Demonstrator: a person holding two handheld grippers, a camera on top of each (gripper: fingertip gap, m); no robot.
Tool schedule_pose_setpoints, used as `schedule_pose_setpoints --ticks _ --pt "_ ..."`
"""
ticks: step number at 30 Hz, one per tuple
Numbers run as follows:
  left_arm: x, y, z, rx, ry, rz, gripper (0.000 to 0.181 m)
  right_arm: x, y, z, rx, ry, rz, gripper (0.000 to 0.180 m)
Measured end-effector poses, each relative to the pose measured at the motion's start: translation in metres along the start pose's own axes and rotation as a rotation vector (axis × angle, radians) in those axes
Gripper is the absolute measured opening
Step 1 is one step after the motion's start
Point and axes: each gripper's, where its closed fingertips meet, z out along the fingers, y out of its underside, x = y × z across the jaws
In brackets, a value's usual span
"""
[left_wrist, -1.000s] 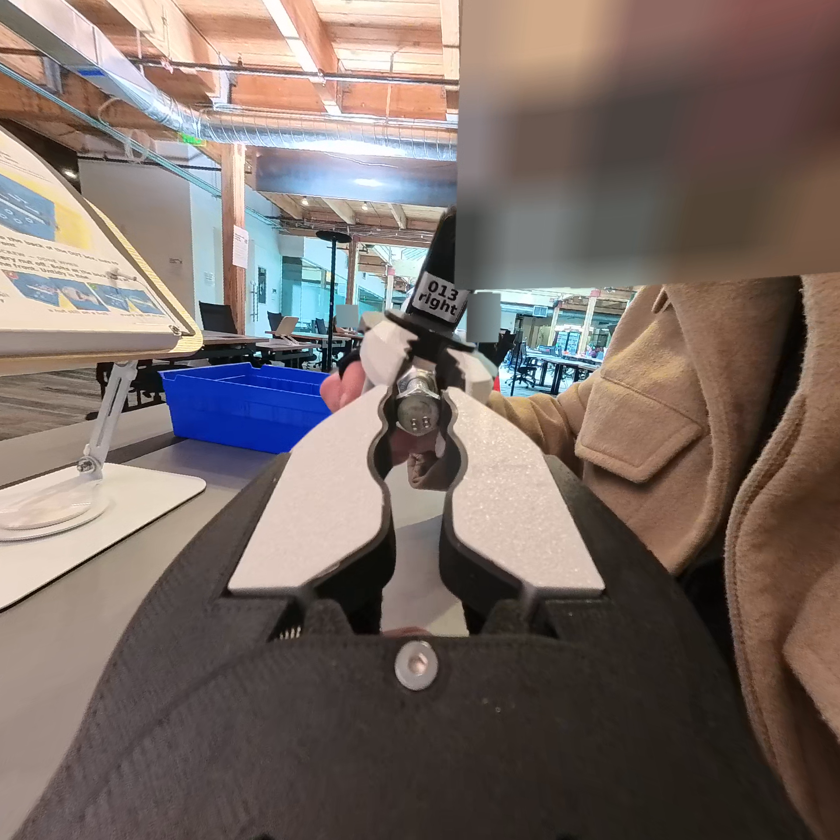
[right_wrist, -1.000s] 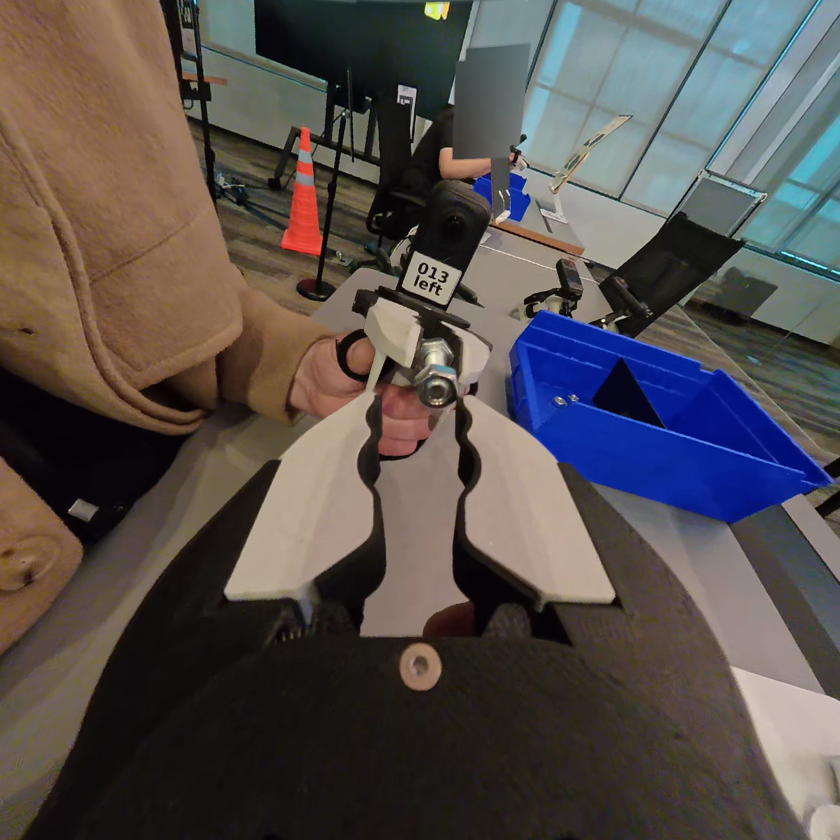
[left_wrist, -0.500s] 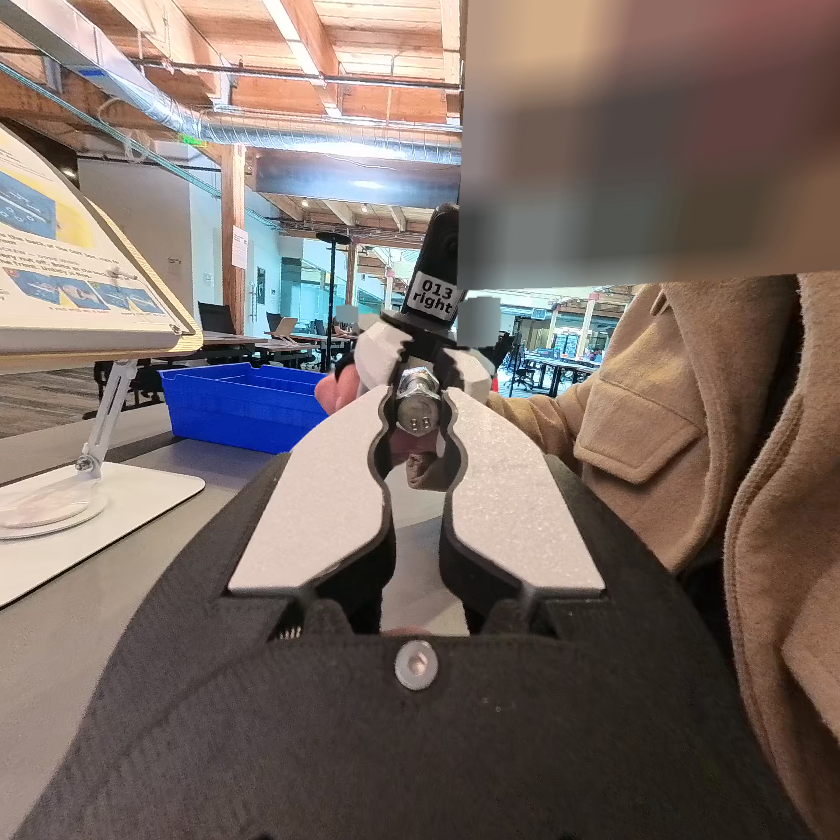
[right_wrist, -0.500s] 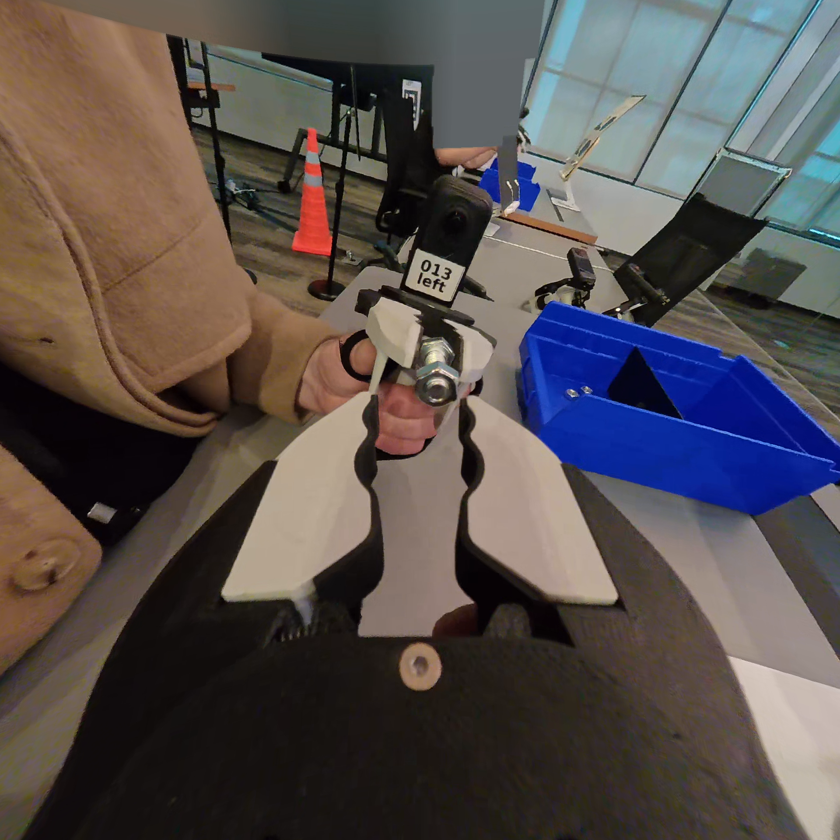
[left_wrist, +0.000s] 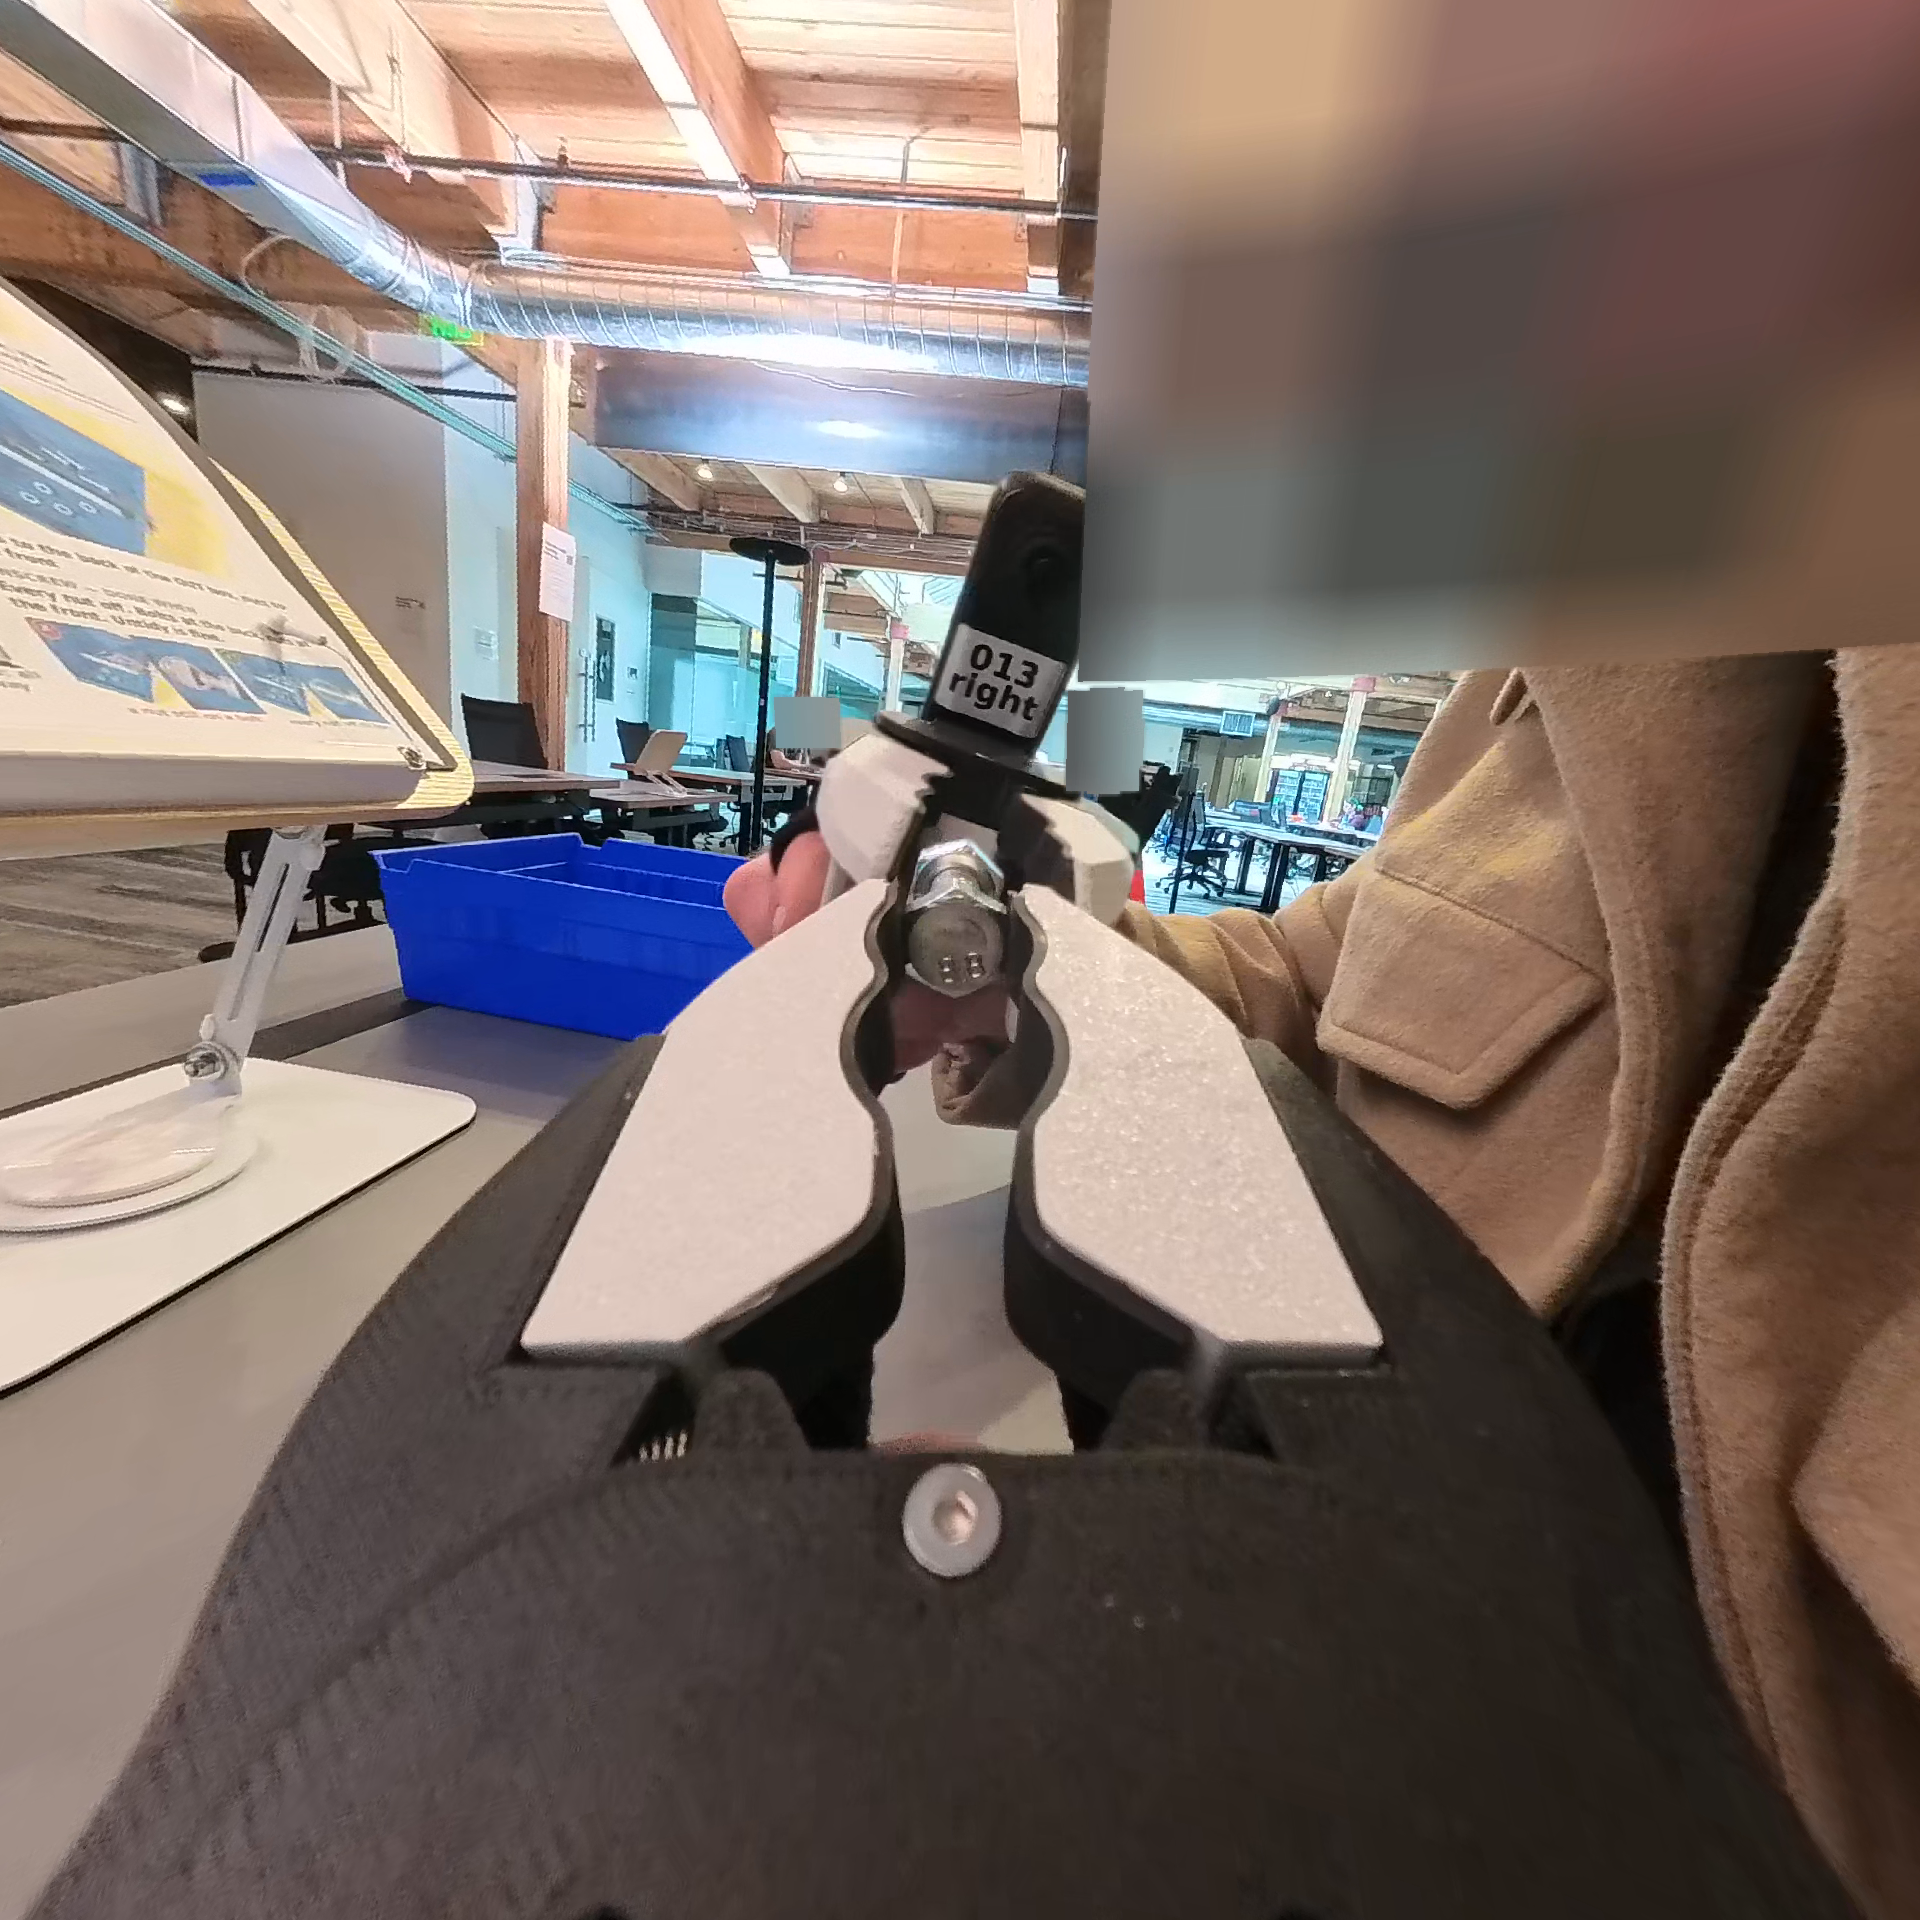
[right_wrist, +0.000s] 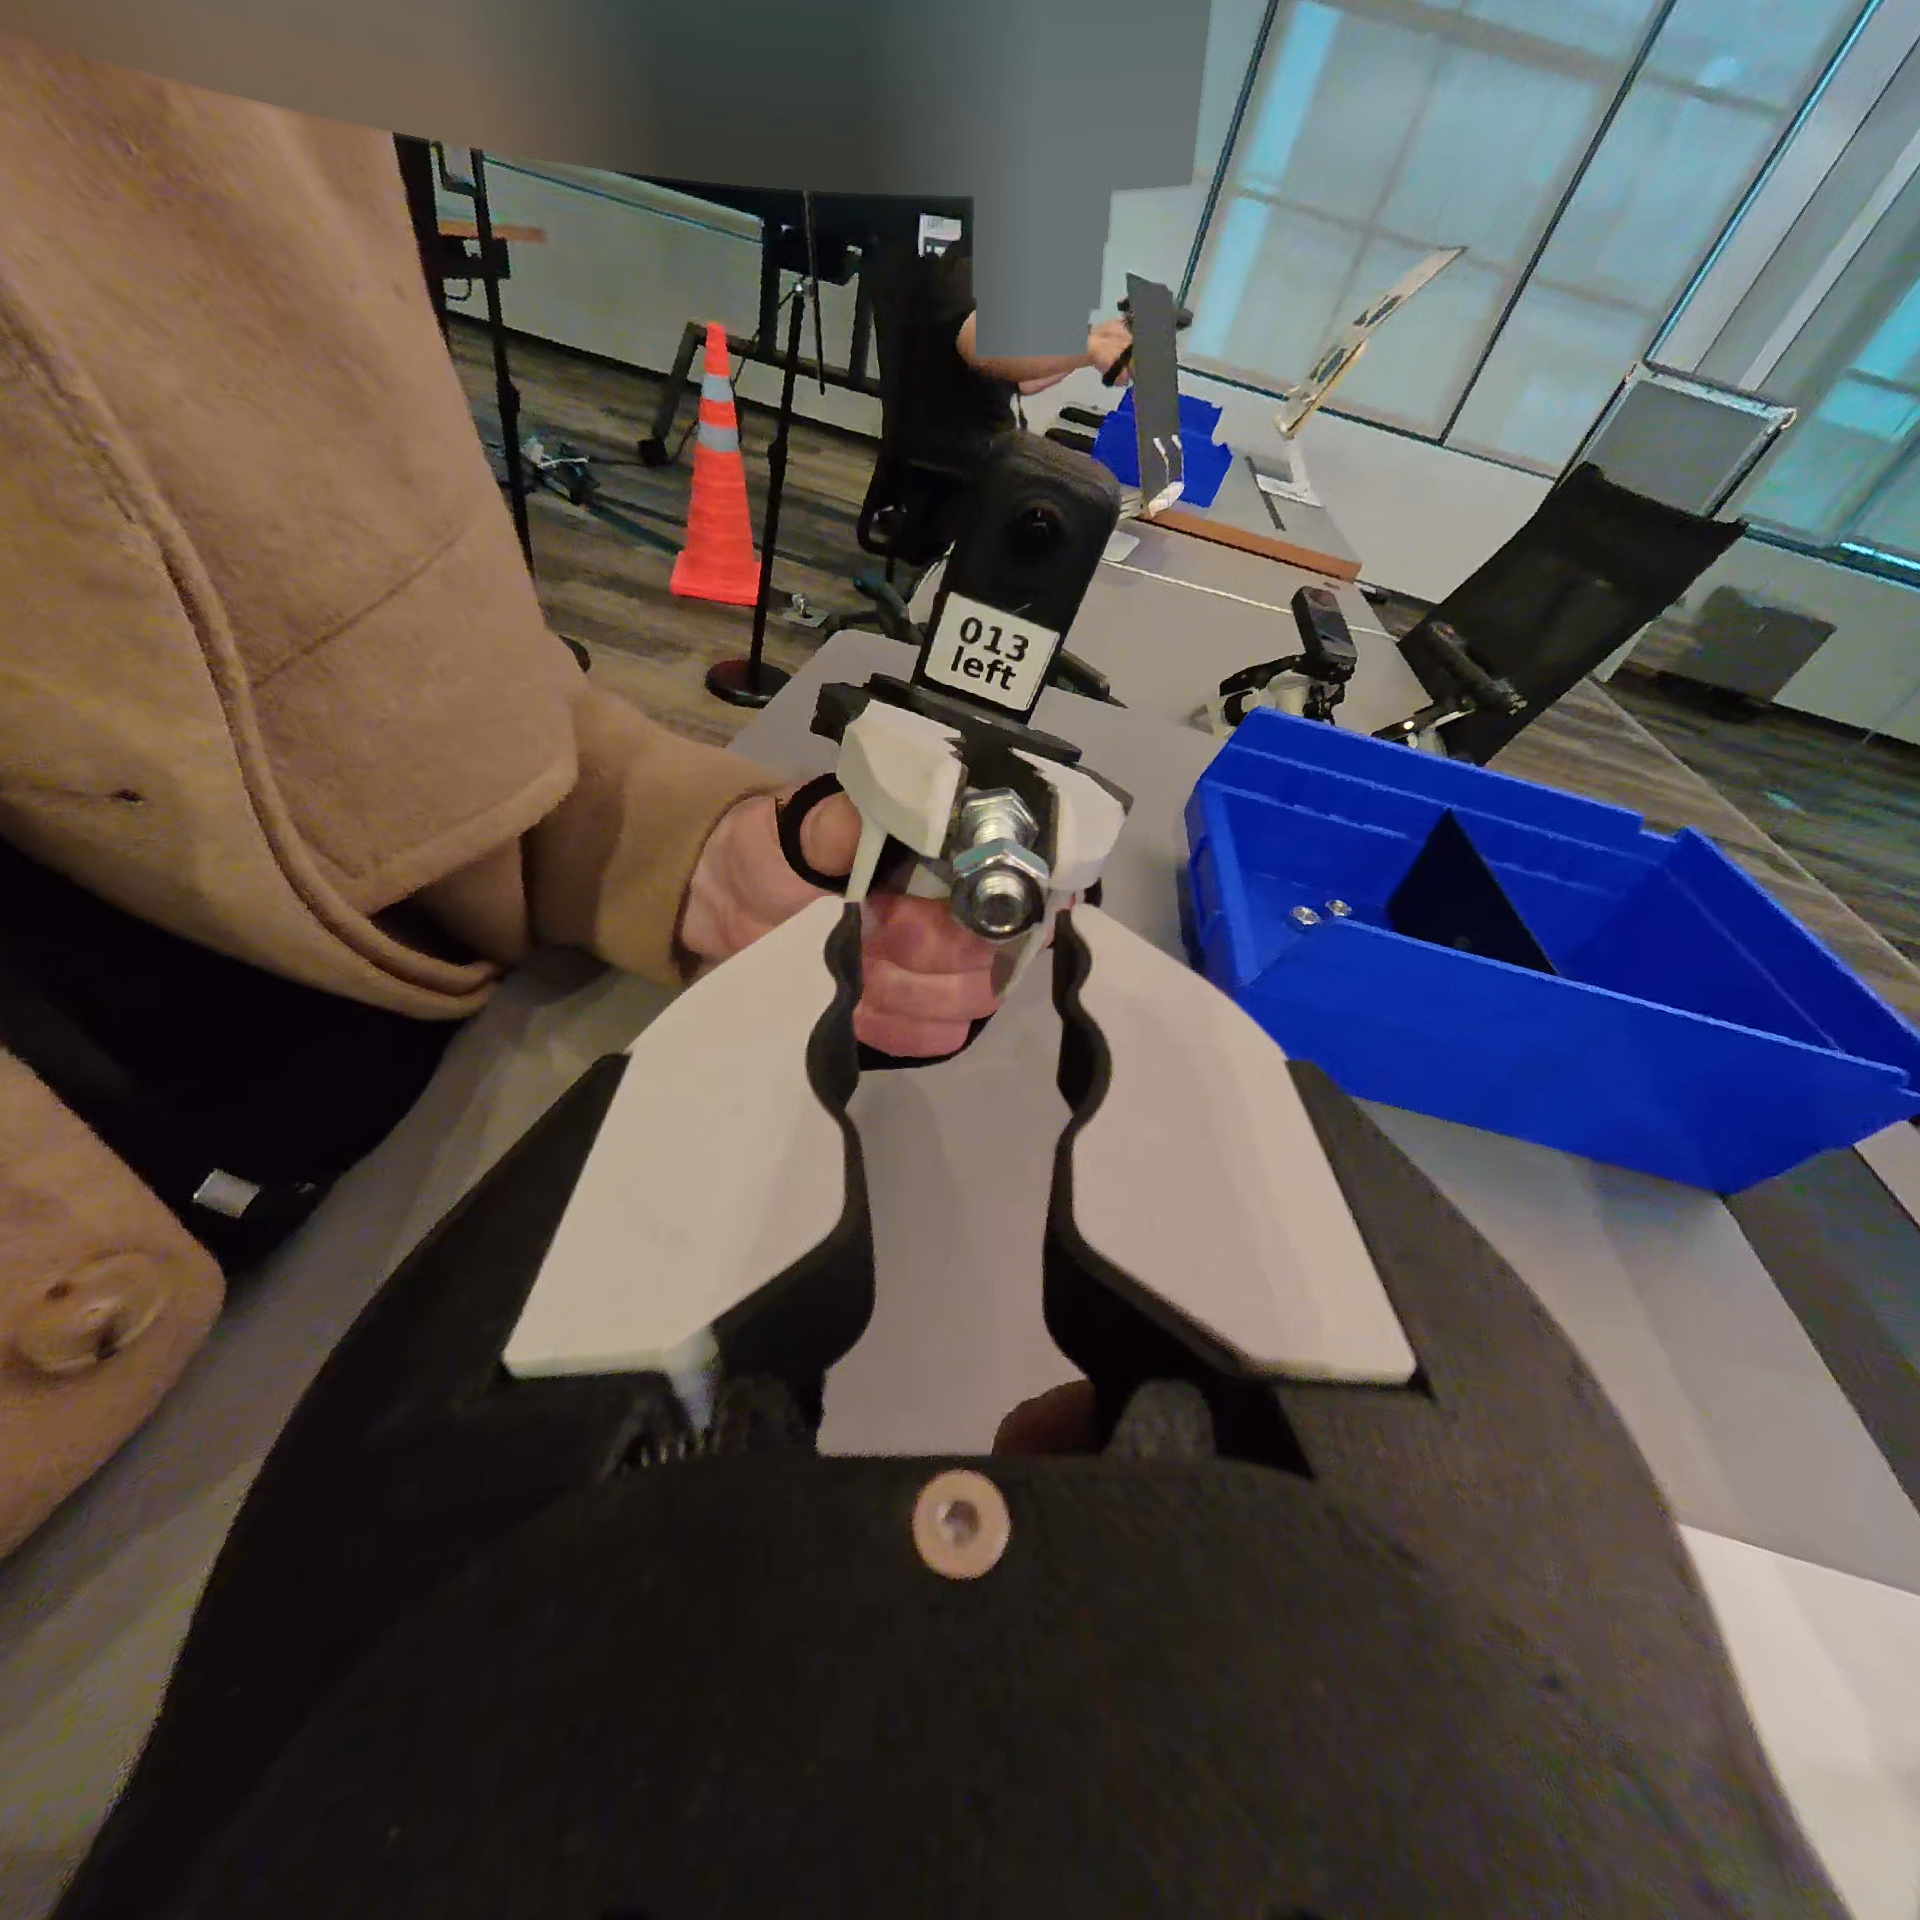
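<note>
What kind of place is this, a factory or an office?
Probably an open workshop-style office: exposed wooden ceiling beams, rows of desks and chairs behind, and a blue parts bin on the grey table.

We see a silver hex bolt (left_wrist: 953, 948) held level above the grey tabletop (right_wrist: 1538, 1278), between the two tools. The left hand-held gripper (left_wrist: 951, 940) clamps its hexagonal head, which faces that camera. The threaded shank points toward the right hand-held gripper (right_wrist: 961, 914), whose fingertips sit on either side of the outer of two hex nuts (right_wrist: 995, 860) on the thread. The second nut (right_wrist: 989, 806) sits farther along, near the head. The thread's end pokes past the outer nut.
</note>
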Motion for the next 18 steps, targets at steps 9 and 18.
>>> schedule_pose_setpoints --ticks 9,18 --pt "0.000 -0.001 -0.001 0.000 -0.009 0.011 0.017 -0.006 0.011 -0.001 -0.052 -0.075 0.049 0.024" --pt "0.001 0.005 0.003 -0.033 -0.010 0.029 0.017 0.006 0.003 0.006 0.001 0.030 0.031 0.028"
